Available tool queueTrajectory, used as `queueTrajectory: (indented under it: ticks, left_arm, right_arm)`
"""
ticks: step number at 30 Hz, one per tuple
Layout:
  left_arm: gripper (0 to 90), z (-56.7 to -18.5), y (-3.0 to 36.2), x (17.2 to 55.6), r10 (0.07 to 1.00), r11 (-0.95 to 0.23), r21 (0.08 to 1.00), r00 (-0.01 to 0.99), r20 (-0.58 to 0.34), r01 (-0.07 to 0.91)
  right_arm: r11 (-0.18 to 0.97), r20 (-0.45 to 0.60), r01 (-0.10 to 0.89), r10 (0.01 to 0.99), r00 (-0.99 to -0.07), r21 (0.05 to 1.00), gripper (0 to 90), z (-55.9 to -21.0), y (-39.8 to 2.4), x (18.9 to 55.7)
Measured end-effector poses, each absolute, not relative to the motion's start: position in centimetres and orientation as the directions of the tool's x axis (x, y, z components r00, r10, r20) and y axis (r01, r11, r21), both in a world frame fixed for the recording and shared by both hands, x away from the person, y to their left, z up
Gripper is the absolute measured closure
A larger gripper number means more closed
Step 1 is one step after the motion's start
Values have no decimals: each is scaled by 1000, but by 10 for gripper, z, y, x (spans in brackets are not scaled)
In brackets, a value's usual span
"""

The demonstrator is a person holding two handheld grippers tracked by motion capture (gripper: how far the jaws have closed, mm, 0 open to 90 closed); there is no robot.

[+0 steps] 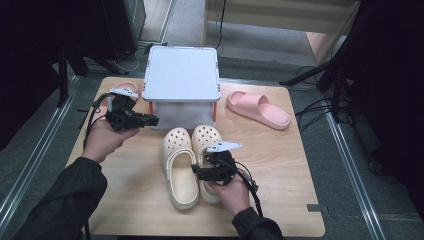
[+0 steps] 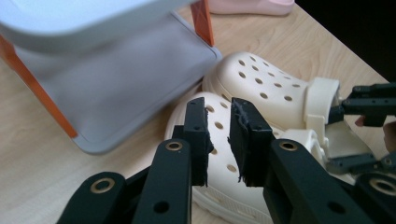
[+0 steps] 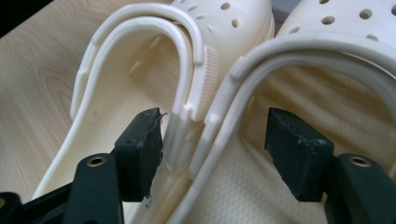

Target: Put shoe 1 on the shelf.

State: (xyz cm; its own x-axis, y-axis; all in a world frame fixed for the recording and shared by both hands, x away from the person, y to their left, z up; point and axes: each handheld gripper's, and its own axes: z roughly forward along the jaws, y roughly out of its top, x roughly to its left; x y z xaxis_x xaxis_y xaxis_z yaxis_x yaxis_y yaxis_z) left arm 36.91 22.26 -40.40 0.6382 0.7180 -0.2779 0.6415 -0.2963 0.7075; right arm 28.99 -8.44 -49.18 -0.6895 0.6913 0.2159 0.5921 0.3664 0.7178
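Right now the right gripper (image 3: 212, 154) is standing with its black pads (image 3: 140, 151) spread wide, one inside each of the two cream perforated foam clogs; the adjoining inner walls of the pair are sitting in the gap between them, and neither pad is pressing on anything. In the high view this right gripper (image 1: 200, 171) is hanging over the heel end of the pair, the left cream clog (image 1: 179, 167) and the right cream clog (image 1: 210, 150) lying side by side, touching, toes pointing at the white two-shelf rack with orange corner posts (image 1: 181, 75).

The left gripper (image 2: 219, 140) is showing a narrow gap between its pads (image 2: 247, 140), nothing in it, and is pointing across at the clog toes from beside the rack's lower shelf (image 2: 126, 88); in the high view the left gripper (image 1: 150, 120) is hovering near the rack's front left corner.

Further out, one pink rubber slide sandal (image 1: 257, 109) is lying right of the rack on the pale wooden table (image 1: 280, 200); another pink piece (image 1: 125, 86) is peeking out behind the left gripper, too hidden to name.

My reading: the pair is being gathered for one pinch. Next call: shut the right pads on both inner walls together, lift level, carry toward the lower shelf. Risk: one wall slipping out.
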Motion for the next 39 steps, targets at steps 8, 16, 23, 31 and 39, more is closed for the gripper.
queueTrajectory:
  ticks: [8, 16, 23, 31, 39]
  left_arm:
    - [798, -375, 220, 391, 731, -335, 718, 649, -211, 610]
    - [805, -356, 224, 421, 752, -360, 720, 641, -153, 594]
    - [831, -365, 229, 436, 770, -353, 705, 619, -154, 615]
    - [850, -375, 234, 437, 769, -340, 704, 616, -174, 623]
    - [889, -374, 231, 436, 782, -346, 701, 605, -152, 623]
  right_arm:
    - [373, 212, 602, 699, -683, 706, 382, -495, -73, 294]
    - [404, 160, 613, 734, -660, 679, 417, -499, -58, 297]
    - [374, 186, 636, 748, -637, 675, 468, -502, -57, 301]
    - [368, 188, 641, 753, -630, 673, 512, -502, -58, 301]
    - [350, 187, 647, 769, -612, 678, 644, -499, -62, 300]
